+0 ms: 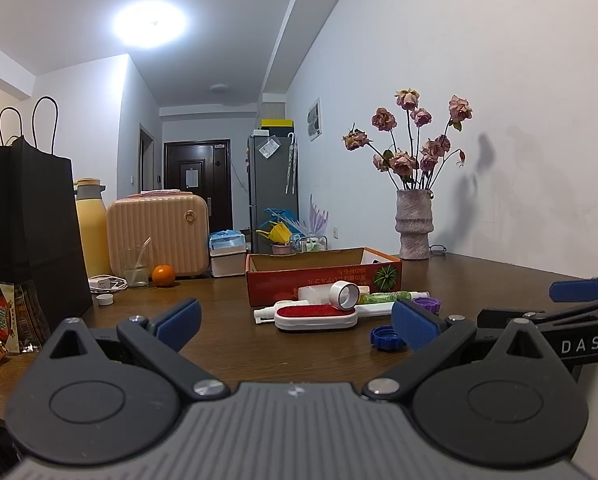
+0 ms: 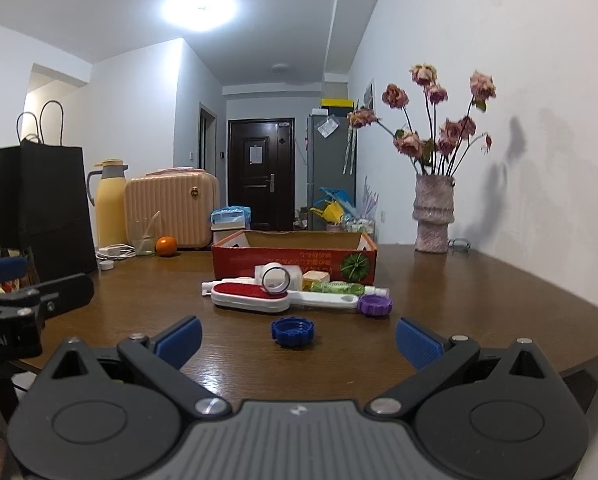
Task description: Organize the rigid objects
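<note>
Hovering tongs: the left tongs (image 1: pixel 295 322) and right tongs (image 2: pixel 297 340) both stand spread wide and released, gripping nothing, low over the brown surface (image 2: pixel 479 300).
Lint brush: the white brush with a red pad (image 2: pixel 251 298) lies flat near the middle of the surface, its long axis running left to right; the handle points right, toward the purple cap (image 2: pixel 375 306).
Tape roll: a white roll (image 2: pixel 277 278) stands on edge against the brush's far side, its open hole facing the cameras.
Green tube: it (image 2: pixel 339 288) lies sideways behind the brush handle, its nozzle end pointing right.
Blue cap: it (image 2: pixel 293 332) sits alone in front of the brush, nearest the right tongs, open side up.
Red box: the open cardboard box (image 2: pixel 295 256) stands just behind the cluster, its long side across the view.
Background: a vase of dried roses (image 2: pixel 435 216) stands by the wall at right; a black paper bag (image 2: pixel 45 208), a yellow flask (image 2: pixel 111 208) and an orange (image 2: pixel 166 246) stand at left.
</note>
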Motion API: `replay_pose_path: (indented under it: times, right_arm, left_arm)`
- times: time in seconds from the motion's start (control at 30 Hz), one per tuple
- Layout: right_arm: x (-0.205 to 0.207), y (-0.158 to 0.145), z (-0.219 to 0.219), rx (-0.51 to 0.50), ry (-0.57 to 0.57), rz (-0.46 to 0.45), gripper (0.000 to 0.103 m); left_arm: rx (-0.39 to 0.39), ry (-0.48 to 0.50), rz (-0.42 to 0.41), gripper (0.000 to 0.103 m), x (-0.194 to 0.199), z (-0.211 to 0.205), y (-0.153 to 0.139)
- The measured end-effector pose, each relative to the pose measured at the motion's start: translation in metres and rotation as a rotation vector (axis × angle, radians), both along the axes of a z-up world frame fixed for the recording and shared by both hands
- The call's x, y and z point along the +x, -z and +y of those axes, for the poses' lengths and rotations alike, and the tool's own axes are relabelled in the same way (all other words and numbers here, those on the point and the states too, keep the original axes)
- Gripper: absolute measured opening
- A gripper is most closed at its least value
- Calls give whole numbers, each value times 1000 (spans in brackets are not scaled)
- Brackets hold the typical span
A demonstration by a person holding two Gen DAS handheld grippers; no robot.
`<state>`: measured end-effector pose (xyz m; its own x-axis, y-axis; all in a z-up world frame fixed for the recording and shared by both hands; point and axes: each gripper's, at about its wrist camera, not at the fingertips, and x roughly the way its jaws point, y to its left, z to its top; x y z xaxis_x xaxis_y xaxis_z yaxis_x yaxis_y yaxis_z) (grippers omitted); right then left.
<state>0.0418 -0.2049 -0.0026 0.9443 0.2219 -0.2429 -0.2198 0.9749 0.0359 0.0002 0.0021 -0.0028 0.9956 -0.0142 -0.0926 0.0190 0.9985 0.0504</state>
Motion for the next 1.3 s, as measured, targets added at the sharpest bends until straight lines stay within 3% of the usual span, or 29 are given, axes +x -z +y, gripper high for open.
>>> replay_pose_path:
  times: [0.23,0.4,0.63,0.8,1.03,1.1,1.23,1.3]
  right_arm:
    - [2,4,-4,44,-15,24,103]
    - [9,21,7,13,-18,42,103]
    - [28,48,23,-45,-16,51,103]
    - [65,59,28,-63,-55,131,103]
    - [127,51,40,-67,-68,177,101]
    - [149,49,40,-54,-68,212,93]
    - [184,47,42,-62,-55,242,90]
    - [197,48,44,-86,-71,252,83]
  left_arm:
    - [0,-3,-17,103,0,0,6]
    - [-5,-30,-52,103,4,2,18]
    - [-43,-32,99,103,35,19,46]
    - [-86,-81,181,103,63,38,53]
    - [-119,-91,190,103,104,51,40]
    - [-114,-98,180,103,118,48,36]
    - [-71,-84,184,103,159,34,23]
    - [-61,-50,184,103,179,24,17]
